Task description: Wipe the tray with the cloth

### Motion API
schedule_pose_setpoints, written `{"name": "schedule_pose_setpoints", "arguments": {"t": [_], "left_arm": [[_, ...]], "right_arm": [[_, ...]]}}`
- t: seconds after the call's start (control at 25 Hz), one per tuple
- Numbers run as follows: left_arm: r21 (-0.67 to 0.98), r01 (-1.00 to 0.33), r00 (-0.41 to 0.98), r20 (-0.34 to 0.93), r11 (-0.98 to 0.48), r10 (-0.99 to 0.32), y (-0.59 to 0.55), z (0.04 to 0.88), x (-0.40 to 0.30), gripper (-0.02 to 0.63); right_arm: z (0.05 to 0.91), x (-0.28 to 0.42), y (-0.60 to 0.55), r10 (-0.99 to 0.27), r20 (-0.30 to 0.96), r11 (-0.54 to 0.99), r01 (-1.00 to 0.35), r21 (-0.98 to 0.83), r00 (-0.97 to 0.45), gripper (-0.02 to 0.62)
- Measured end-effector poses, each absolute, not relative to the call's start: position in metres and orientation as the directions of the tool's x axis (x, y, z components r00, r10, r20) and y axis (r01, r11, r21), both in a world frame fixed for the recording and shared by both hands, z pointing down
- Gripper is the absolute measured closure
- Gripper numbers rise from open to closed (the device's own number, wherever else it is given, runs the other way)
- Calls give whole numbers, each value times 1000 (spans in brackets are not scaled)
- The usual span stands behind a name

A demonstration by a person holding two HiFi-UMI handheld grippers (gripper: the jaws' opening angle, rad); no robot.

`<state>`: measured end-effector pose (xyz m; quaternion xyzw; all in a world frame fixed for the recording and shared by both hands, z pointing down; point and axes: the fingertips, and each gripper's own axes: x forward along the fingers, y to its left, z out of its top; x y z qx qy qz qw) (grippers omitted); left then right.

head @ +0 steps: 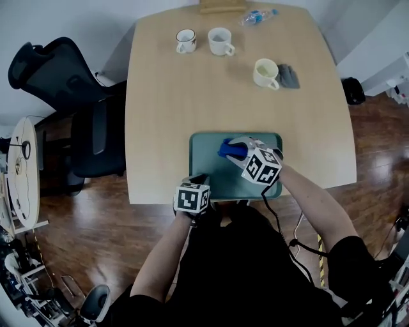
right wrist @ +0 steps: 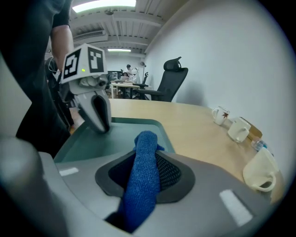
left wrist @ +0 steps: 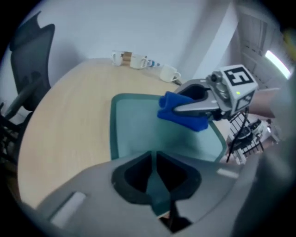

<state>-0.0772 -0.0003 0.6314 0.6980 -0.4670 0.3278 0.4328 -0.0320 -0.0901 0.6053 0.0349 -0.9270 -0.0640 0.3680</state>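
Note:
A green tray (head: 211,167) lies at the near edge of the wooden table. My right gripper (head: 235,152) is shut on a rolled blue cloth (head: 229,149) and holds it over the tray's far half. In the right gripper view the cloth (right wrist: 144,176) runs out between the jaws over the tray (right wrist: 120,139). My left gripper (head: 198,181) sits at the tray's near left corner. In the left gripper view its jaws stand close together with the tray's rim (left wrist: 156,192) between them. That view also shows the right gripper (left wrist: 178,107) with the cloth (left wrist: 181,113) above the tray.
Two mugs (head: 186,41) (head: 220,41) stand at the table's far side. A cream mug (head: 265,73) sits beside a grey cloth (head: 289,76), and a plastic bottle (head: 257,16) lies at the far edge. A black office chair (head: 61,89) stands left of the table.

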Motion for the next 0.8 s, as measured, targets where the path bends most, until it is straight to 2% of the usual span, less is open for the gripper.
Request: {"name": "schedule_pose_setpoints", "arguments": {"t": [0.04, 0.08, 0.2, 0.32, 0.52, 0.8], "left_arm": [[288, -941, 336, 860, -177, -385, -1, 633, -81, 591], [285, -943, 331, 857, -172, -395, -1, 634, -83, 601], [284, -943, 331, 857, -174, -395, 0, 633, -83, 601], [276, -944, 326, 858, -179, -397, 0, 633, -82, 601], [266, -948, 316, 854, -174, -413, -1, 631, -82, 600], [236, -957, 287, 862, -171, -417, 2, 630, -79, 600]], "right_arm": [[605, -29, -75, -84, 681, 991, 7, 131, -727, 483], [605, -26, -55, -51, 685, 993, 37, 114, -727, 483], [608, -7, 12, 45, 704, 987, 140, 77, -709, 483], [612, 16, 48, 59, 716, 983, 165, 80, -696, 483], [615, 31, 13, -21, 702, 995, 54, 85, -711, 483], [615, 46, -85, -208, 675, 978, -154, 139, -708, 485]]}}
